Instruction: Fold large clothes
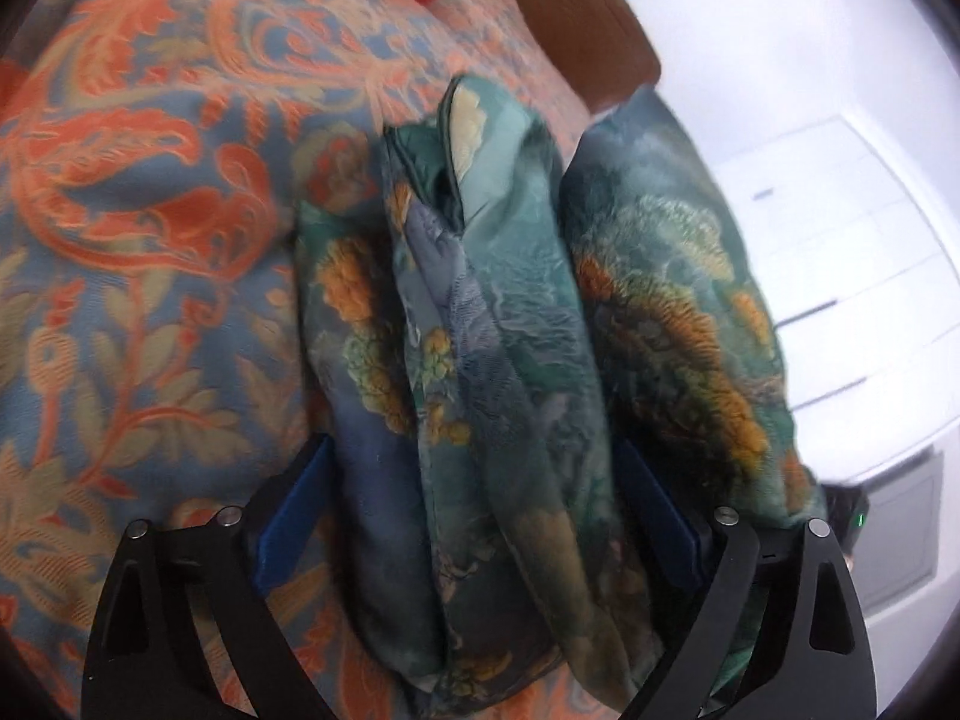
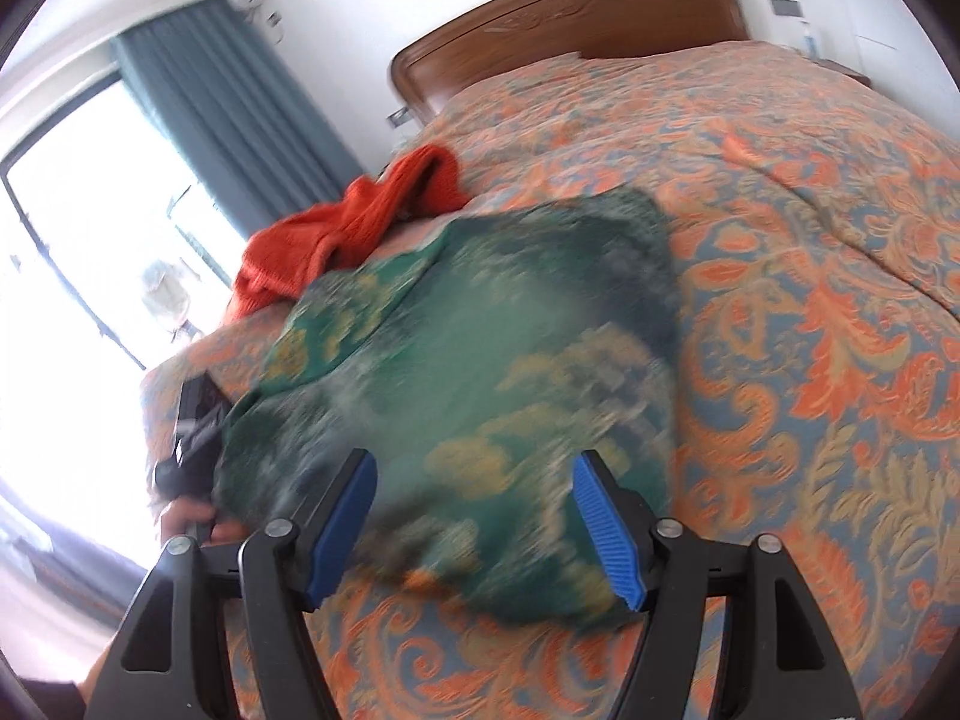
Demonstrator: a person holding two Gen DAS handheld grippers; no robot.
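Observation:
A green floral garment (image 1: 510,330) is folded into a thick bundle on the patterned bedspread (image 1: 150,240). My left gripper (image 1: 474,516) has its blue pads wide apart on both sides of the bundle, which fills the gap between them. In the right wrist view the same garment (image 2: 480,372) lies blurred on the bed near its left edge. My right gripper (image 2: 474,522) is open, its blue pads (image 2: 606,534) hovering over the garment's near edge. The left gripper body (image 2: 192,438) shows at the garment's left end.
A red knitted garment (image 2: 354,222) lies crumpled behind the green one, near the bed's left edge. A wooden headboard (image 2: 570,6) stands at the far end. A window and blue curtain (image 2: 228,114) are to the left. White drawers (image 1: 840,276) stand beside the bed.

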